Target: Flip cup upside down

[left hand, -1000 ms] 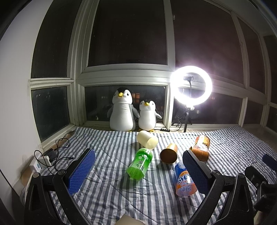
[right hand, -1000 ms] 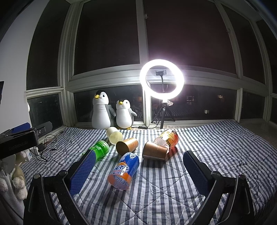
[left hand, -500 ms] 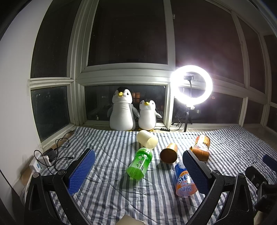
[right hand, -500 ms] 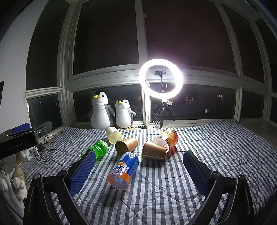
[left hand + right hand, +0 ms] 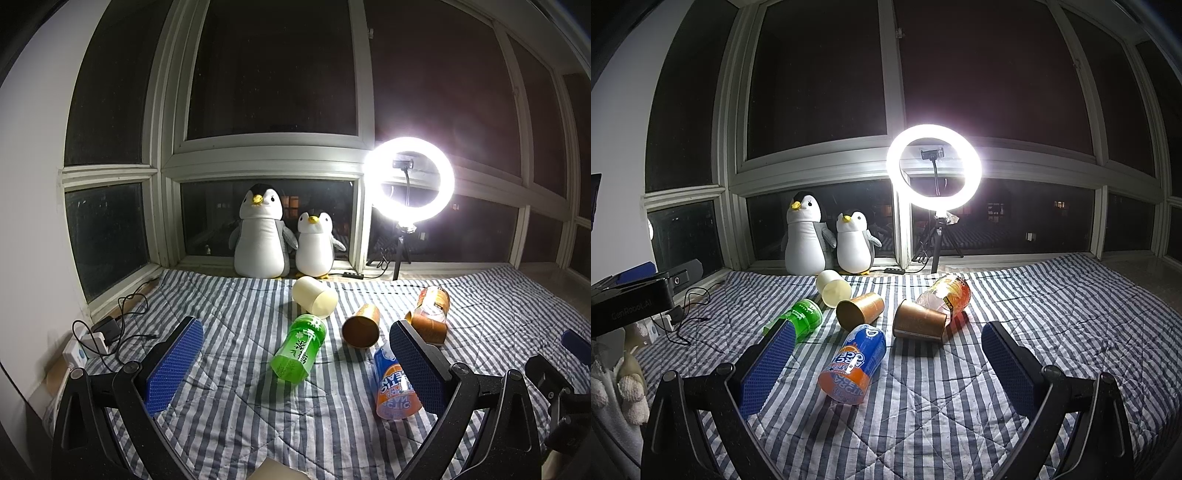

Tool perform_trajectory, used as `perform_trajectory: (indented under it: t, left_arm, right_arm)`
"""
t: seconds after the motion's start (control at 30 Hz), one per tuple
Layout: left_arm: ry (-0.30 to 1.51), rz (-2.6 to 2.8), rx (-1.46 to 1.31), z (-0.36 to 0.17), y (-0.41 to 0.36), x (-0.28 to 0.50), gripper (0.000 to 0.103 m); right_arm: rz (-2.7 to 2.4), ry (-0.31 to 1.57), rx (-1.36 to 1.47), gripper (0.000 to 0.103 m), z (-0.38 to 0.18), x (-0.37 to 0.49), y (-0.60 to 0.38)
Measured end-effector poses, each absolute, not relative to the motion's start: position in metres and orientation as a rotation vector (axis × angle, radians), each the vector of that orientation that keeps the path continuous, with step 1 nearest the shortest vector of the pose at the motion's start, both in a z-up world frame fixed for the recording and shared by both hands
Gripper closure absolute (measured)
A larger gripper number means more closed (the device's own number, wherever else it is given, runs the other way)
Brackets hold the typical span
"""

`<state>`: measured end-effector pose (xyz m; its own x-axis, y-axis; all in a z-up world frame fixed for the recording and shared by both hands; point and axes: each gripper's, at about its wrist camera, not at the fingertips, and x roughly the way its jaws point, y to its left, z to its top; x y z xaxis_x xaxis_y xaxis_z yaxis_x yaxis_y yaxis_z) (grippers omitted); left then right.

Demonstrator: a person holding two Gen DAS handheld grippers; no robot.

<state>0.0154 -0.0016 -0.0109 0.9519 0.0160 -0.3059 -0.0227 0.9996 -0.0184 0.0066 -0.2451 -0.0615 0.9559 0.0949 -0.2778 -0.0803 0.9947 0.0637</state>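
Note:
Several cups lie on their sides on a striped blanket (image 5: 229,406): a cream cup (image 5: 315,297) (image 5: 833,288), a green cup (image 5: 300,347) (image 5: 799,317), a gold cup (image 5: 362,325) (image 5: 860,311), a brown cup (image 5: 919,325), a blue-orange cup (image 5: 395,387) (image 5: 854,363) and an orange printed cup (image 5: 432,304) (image 5: 947,293). My left gripper (image 5: 295,354) is open and empty, held above the blanket short of the green cup. My right gripper (image 5: 886,354) is open and empty, short of the blue-orange cup.
Two penguin plush toys (image 5: 280,242) stand at the window. A lit ring light on a tripod (image 5: 410,177) stands right of them. A charger and cables (image 5: 107,332) lie at the blanket's left edge. The other gripper's body shows at far right (image 5: 554,380).
Both views have shifted very slightly; the cups have not moved and both grippers stay open.

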Motion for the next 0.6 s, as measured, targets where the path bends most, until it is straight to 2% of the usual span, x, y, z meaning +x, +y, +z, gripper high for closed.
perform_trajectory:
  t: [0.47,0.6]
  left_arm:
    - [0.33,0.027,-0.017,-0.012,-0.003,0.025,0.001]
    - [0.387,0.009,-0.023,-0.011,-0.001,0.045,0.001]
  right_arm:
    - [0.087,0.292,0.058,0.004,-0.067,0.009,-0.251]
    - [0.086,0.3,0.06,0.004,-0.07,0.011,-0.254]
